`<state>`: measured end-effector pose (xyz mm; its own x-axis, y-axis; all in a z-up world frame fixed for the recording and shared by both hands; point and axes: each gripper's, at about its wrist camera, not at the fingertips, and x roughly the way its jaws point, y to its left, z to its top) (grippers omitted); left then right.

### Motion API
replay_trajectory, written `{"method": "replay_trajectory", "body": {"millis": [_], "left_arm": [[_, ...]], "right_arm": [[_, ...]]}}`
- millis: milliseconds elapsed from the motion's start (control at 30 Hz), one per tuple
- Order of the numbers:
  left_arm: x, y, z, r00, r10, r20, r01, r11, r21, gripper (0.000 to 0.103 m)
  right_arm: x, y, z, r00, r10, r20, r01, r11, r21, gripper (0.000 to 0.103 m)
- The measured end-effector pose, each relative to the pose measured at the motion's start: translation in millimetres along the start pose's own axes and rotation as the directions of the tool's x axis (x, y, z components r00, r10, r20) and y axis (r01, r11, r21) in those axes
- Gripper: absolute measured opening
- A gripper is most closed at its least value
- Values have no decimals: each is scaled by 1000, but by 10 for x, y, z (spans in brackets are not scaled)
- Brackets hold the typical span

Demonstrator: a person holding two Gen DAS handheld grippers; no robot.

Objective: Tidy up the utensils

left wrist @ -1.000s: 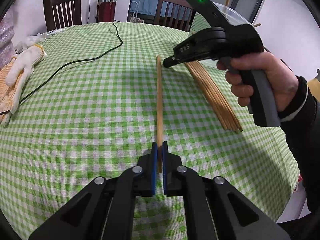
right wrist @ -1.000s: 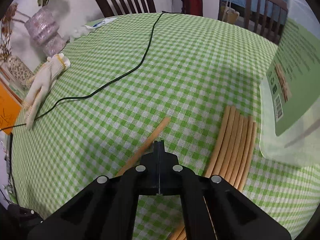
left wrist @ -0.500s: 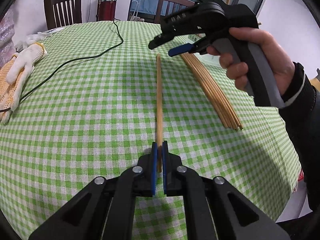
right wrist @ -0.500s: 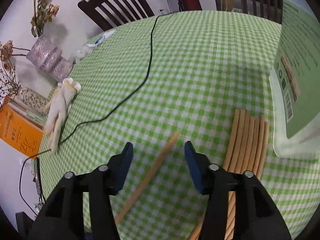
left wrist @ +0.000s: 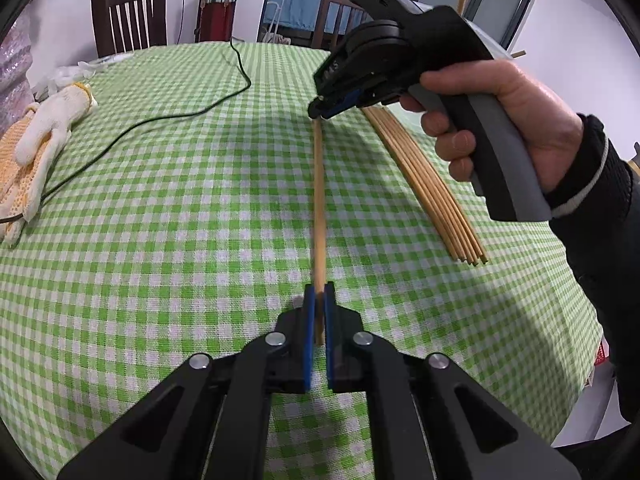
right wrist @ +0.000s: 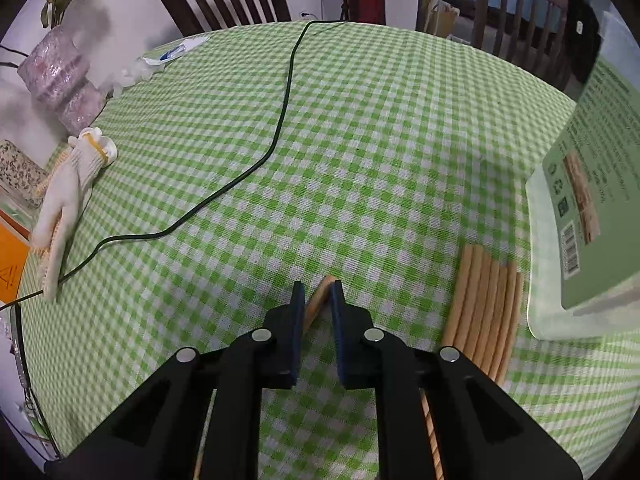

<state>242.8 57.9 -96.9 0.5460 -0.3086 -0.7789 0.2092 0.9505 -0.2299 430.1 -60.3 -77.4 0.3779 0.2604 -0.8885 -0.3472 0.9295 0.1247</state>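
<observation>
A round table with a green and white checked cloth [left wrist: 168, 184] fills the room. One long wooden chopstick [left wrist: 319, 200] is lifted over the cloth, and a gripper holds each end of it.

The left gripper [left wrist: 316, 312] pinches the near, thin end of the chopstick. Its blue pads are pressed tight against the wood on both sides.

The right gripper [left wrist: 320, 110] is at the far end of the same chopstick. A person's hand [left wrist: 496, 120] in a dark sleeve squeezes its grey handle. Its jaws have just been closing, and the thick end of the chopstick [right wrist: 318, 300] sits between them. Seen from the right gripper's [right wrist: 318, 292] own camera, the dark pads sit against the wood, the right one at the tip and the left one a bit further down.

A neat row of more chopsticks [left wrist: 424, 184] lies flat on the cloth, to the right of the lifted one and apart from it. A clear plastic box with a green label [right wrist: 588, 208] stands just past the thick ends of that row.

A dark cord [left wrist: 168, 116] snakes across the cloth. A white work glove [left wrist: 40, 144] lies near the left edge of the table. Dark wooden chairs [left wrist: 128, 20] stand behind the table.
</observation>
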Motion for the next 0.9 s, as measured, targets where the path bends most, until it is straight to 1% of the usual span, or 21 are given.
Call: {"method": "replay_trajectory", "body": {"millis": [67,133,200,267,300,333,367,433,467,533,567,600,633,667,733,800,833,900], "left_arm": [[-62,6,16,1000,4,19,-5,1000,7,0],[-124,6,48,999,-3,36,2,1000,20,0],[-148,-25,90,999,0,35,-1,1000,24,0],[-113,-80,132,1000,-24,15,24,999,25,0],[-63,-108,146,999,-32,-6,32,999,26,2],[5,-152,154,999,-32,-37,34,999,38,11],[70,-220,163,999,-13,-45,16,998,61,12],[97,-291,181,999,44,-31,-41,995,93,17],[140,-279,215,994,95,-55,-91,993,80,17],[157,-229,236,994,95,-58,-91,994,57,18],[157,-229,243,994,94,-63,-90,994,61,18],[159,-248,250,993,99,-69,-94,993,74,19],[168,-269,254,992,100,-72,-93,992,86,24],[180,-301,266,992,97,-77,-89,991,103,26],[217,-349,311,990,107,-88,-95,986,134,26],[245,-358,348,988,104,-112,-88,987,136,26],[263,-364,381,986,107,-131,-87,986,144,4],[268,-370,404,984,102,-149,-79,985,152,3]], "right_arm": [[-194,-72,-65,999,14,47,-15,1000,27,0],[-335,-129,-149,997,7,76,-9,1000,21,0],[-437,-208,-256,996,7,88,-9,1000,29,0],[-489,-263,-328,996,18,85,-20,1000,20,0],[-504,-270,-349,997,27,78,-28,1000,9,0],[-509,-292,-368,997,37,72,-37,999,4,0],[-535,-346,-392,996,46,72,-47,999,15,0],[-582,-372,-412,995,64,75,-65,998,5,0],[-624,-384,-443,994,75,83,-74,997,-11,4],[-696,-394,-509,991,90,104,-87,996,-28,37],[-770,-409,-552,986,100,134,-95,995,-43,60],[-811,-401,-568,983,103,150,-95,994,-56,60],[-850,-419,-589,982,105,159,-96,993,-66,60],[-899,-431,-622,979,112,170,-100,992,-76,60],[-999,-462,-703,974,125,191,-110,990,-89,60],[-1078,-492,-775,969,136,207,-118,988,-97,60],[-1142,-520,-836,965,144,218,-124,987,-102,60],[-1237,-585,-929,960,146,237,-124,987,-107,60]]}}
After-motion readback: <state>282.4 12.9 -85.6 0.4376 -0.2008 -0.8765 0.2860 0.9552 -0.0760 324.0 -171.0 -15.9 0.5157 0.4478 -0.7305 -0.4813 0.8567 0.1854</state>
